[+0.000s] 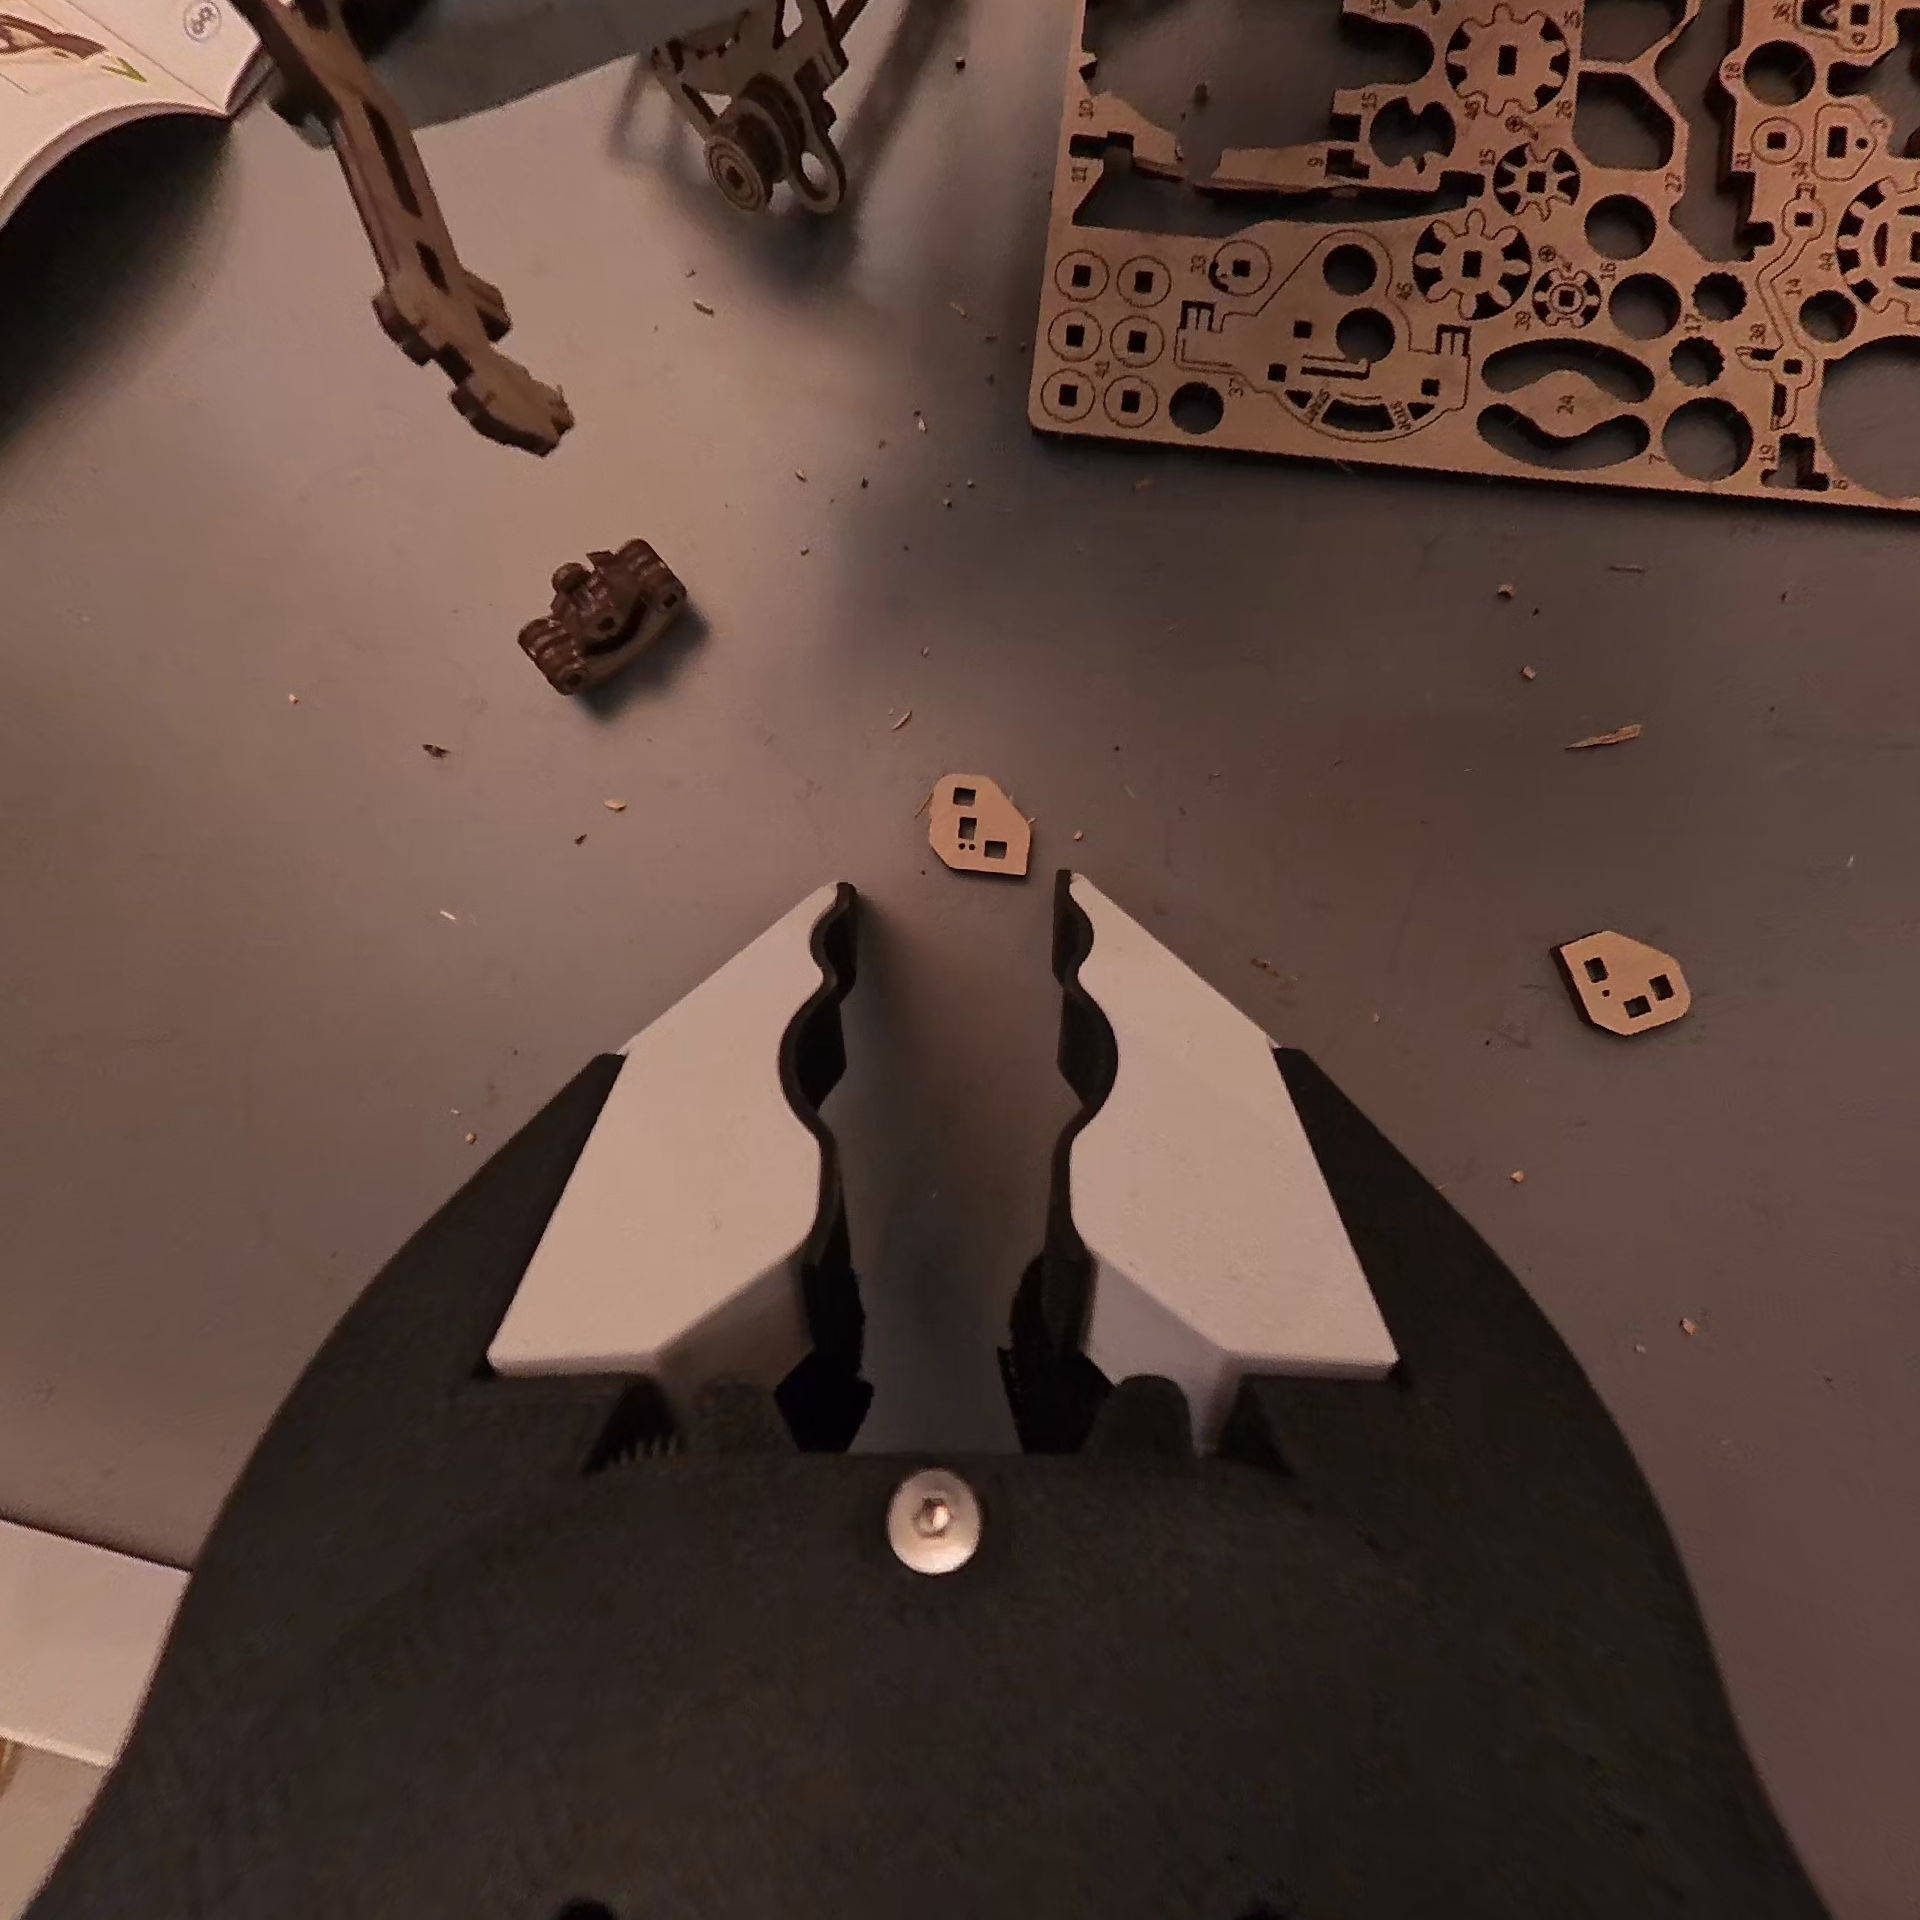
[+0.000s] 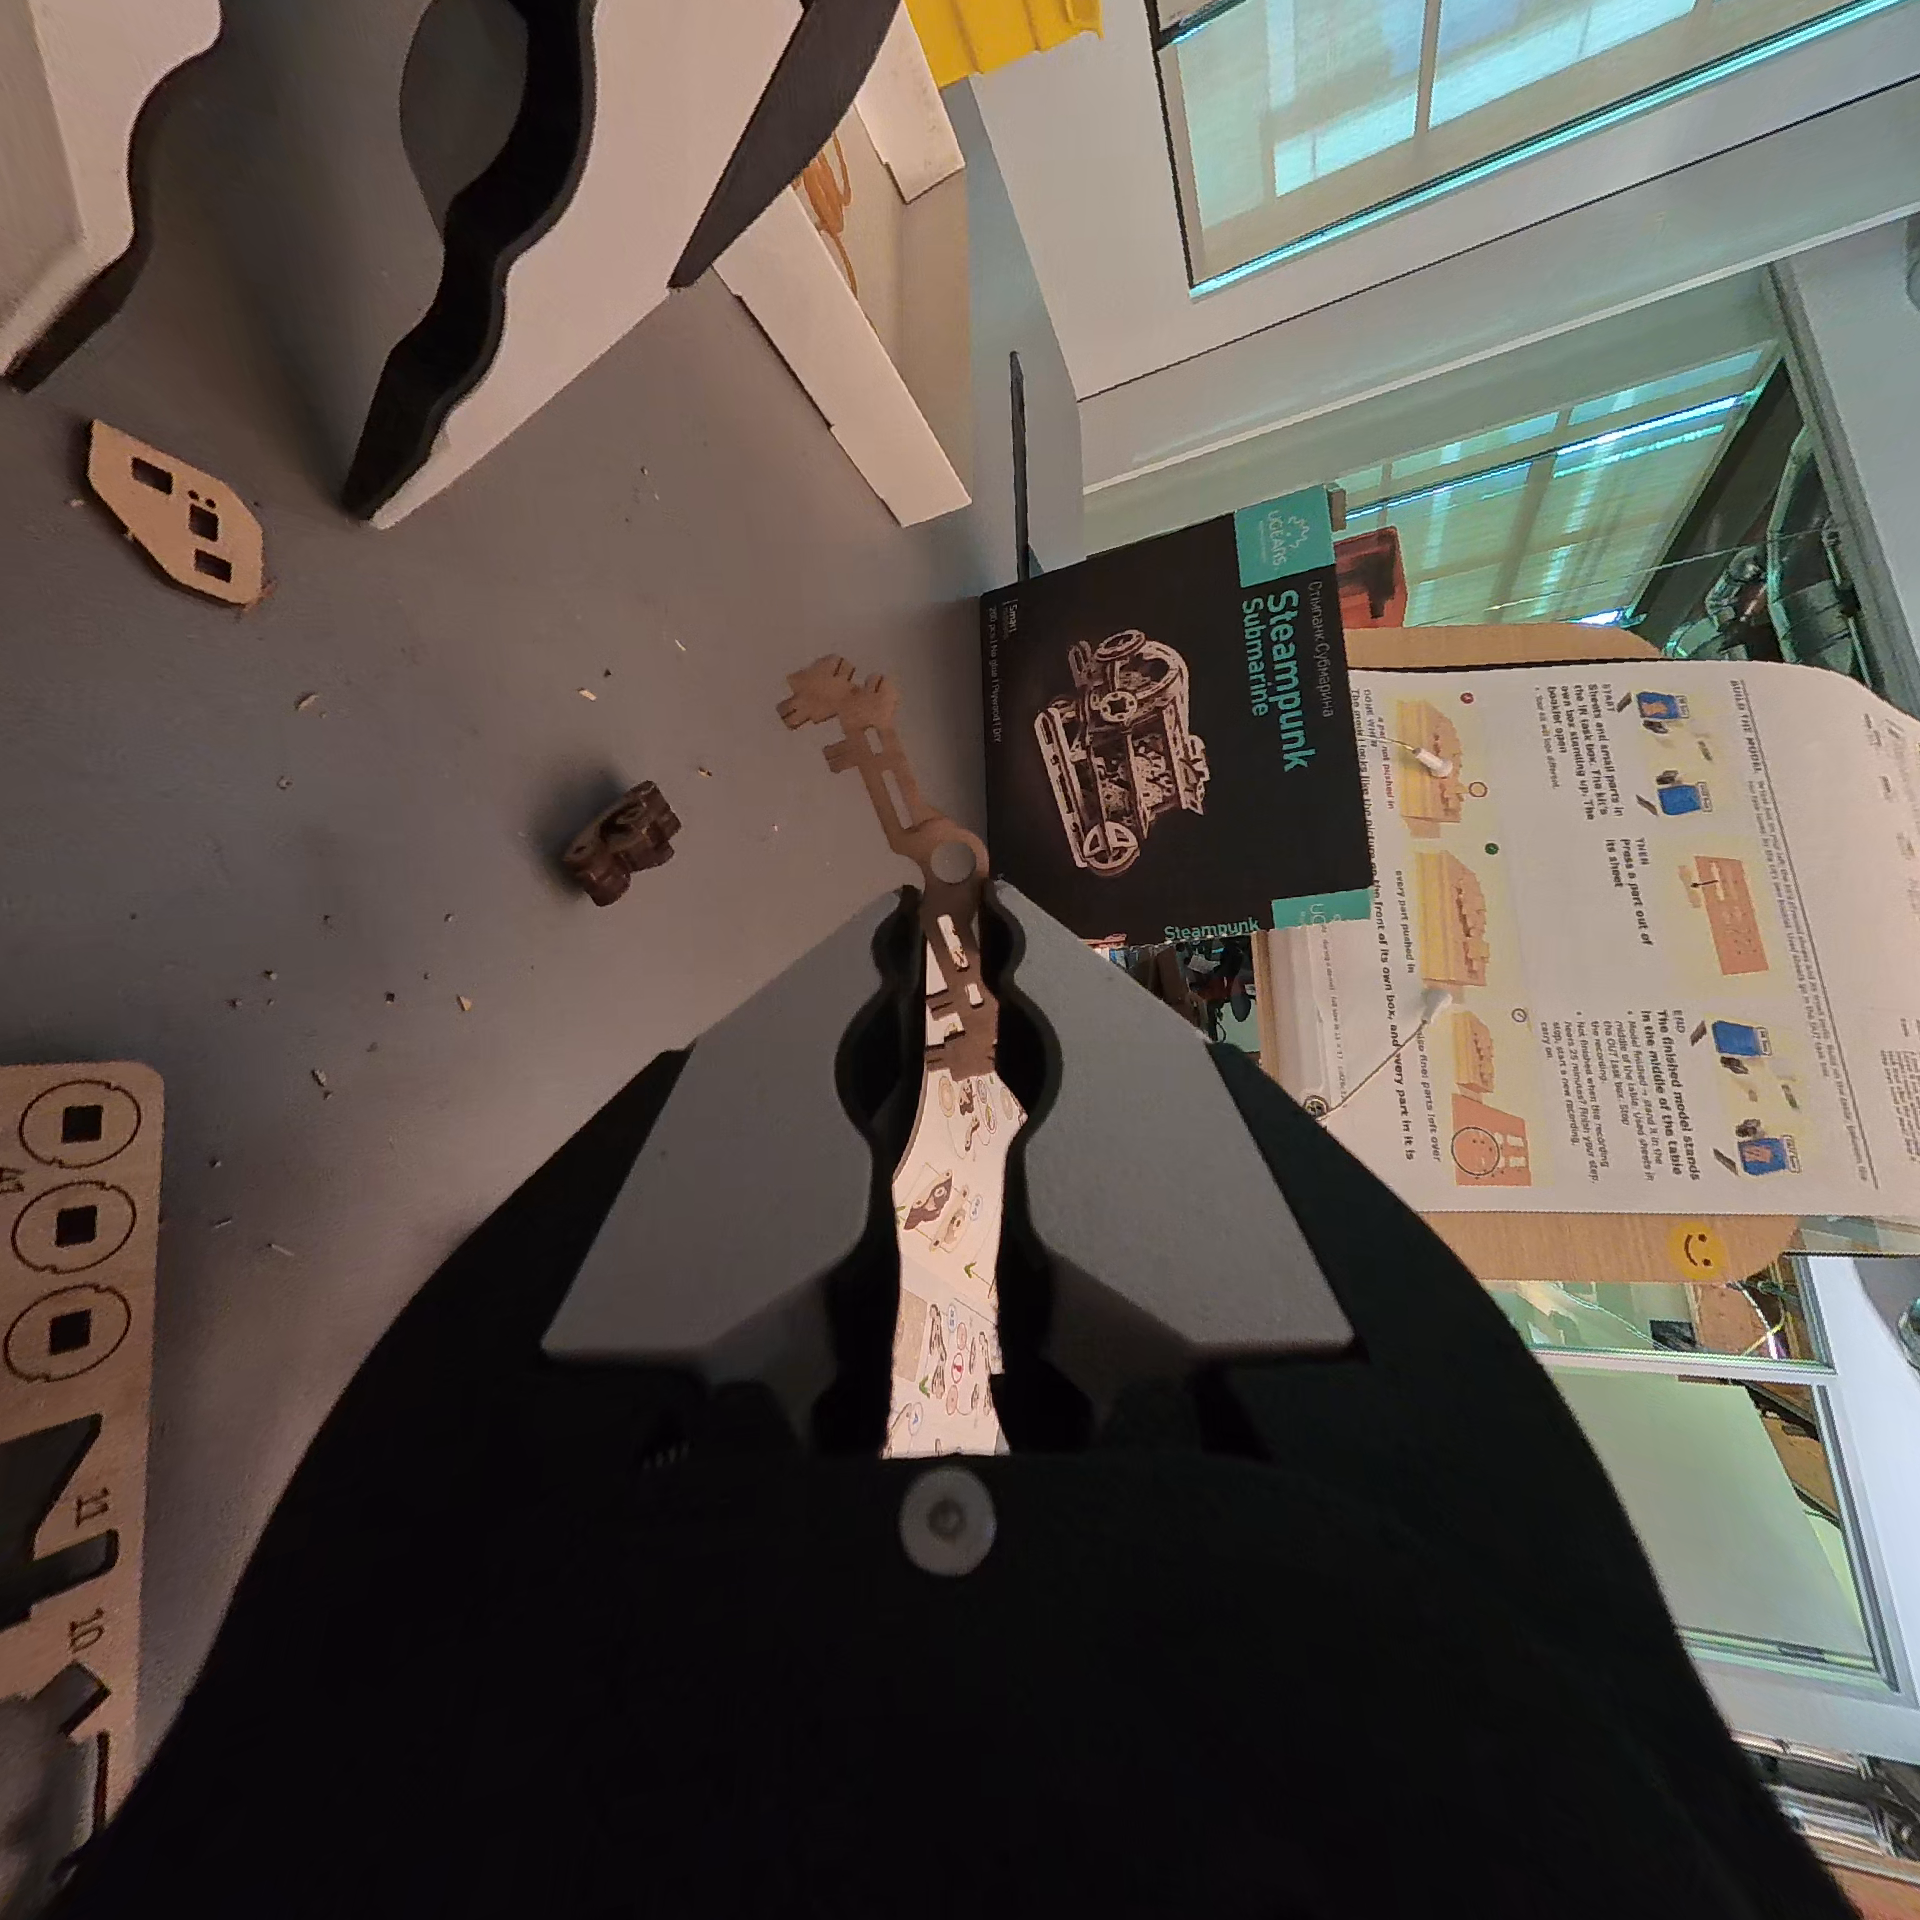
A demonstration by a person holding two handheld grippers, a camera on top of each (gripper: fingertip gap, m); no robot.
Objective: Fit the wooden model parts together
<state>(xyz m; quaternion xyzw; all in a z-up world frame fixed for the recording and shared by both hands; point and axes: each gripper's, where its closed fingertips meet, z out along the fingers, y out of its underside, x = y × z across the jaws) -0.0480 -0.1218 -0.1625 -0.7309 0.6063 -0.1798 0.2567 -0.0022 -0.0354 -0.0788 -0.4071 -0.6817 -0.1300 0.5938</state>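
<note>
My left gripper point(image 1: 954, 885) is open and empty, low over the grey table, just short of a small flat wooden plate with square holes point(image 1: 980, 825). A second such plate point(image 1: 1623, 982) lies to the right. My right gripper point(image 2: 954, 894) is shut on a long notched wooden strip point(image 2: 883, 769), held above the table; the strip also shows in the left wrist view point(image 1: 416, 239) at the upper left. A small dark assembled wooden piece point(image 1: 603, 615) lies on the table, and shows in the right wrist view point(image 2: 621, 840). The left gripper's fingers point(image 2: 488, 260) and the near plate point(image 2: 171, 511) show in the right wrist view.
A laser-cut plywood parts sheet point(image 1: 1486, 260) lies at the upper right. A partly built wooden assembly point(image 1: 764, 135) stands at the top. An instruction booklet point(image 1: 94, 94) lies at the upper left. The kit box point(image 2: 1174, 727) and an instruction page point(image 2: 1621, 935) stand beyond. Wood chips litter the table. Some 12 cm of space lies between my two pairs of fingers. From the left gripper's tips to the small dark assembled wooden piece point(image 1: 603, 615) is close to 6 cm. It is also in sight in the right wrist view point(image 2: 633, 820).
</note>
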